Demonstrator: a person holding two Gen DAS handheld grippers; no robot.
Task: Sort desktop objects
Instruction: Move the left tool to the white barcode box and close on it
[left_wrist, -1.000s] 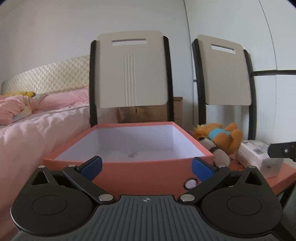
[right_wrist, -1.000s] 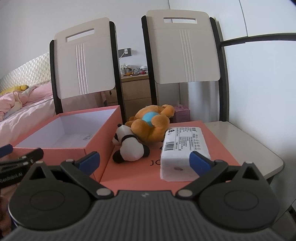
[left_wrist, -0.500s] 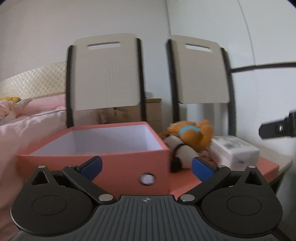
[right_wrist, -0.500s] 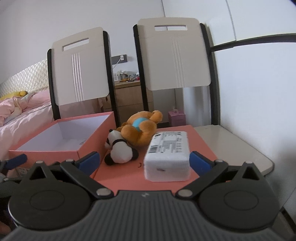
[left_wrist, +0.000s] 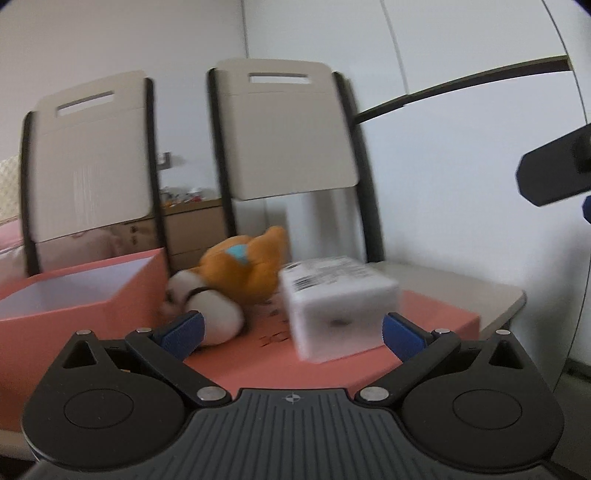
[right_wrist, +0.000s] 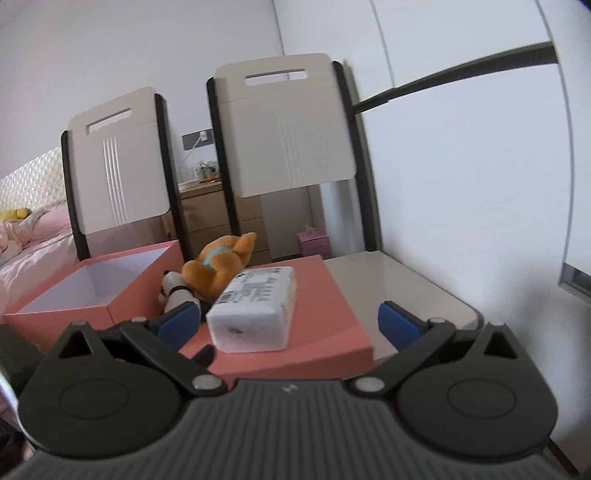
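An open pink box (left_wrist: 74, 295) (right_wrist: 96, 284) stands at the left, its white inside bare. Beside it lies the flat pink lid (left_wrist: 332, 365) (right_wrist: 325, 314). On the lid lie an orange plush toy (left_wrist: 243, 269) (right_wrist: 218, 266), a black-and-white panda plush (left_wrist: 210, 310) (right_wrist: 175, 290) and a white wrapped packet with a printed label (left_wrist: 340, 306) (right_wrist: 258, 306). My left gripper (left_wrist: 291, 332) is open and empty, just short of the packet and panda. My right gripper (right_wrist: 290, 319) is open and empty, a little back from the packet.
Two beige folding chairs (right_wrist: 288, 125) stand behind the box and lid. A beige table top (right_wrist: 399, 288) runs right of the lid, against a white wall. A pink bed (right_wrist: 26, 243) lies at far left. A wooden drawer unit (right_wrist: 207, 218) stands behind the chairs.
My left gripper has swung right, from facing the open box to facing the toys and packet. My right gripper has drawn back and turned slightly right. Both stay open.
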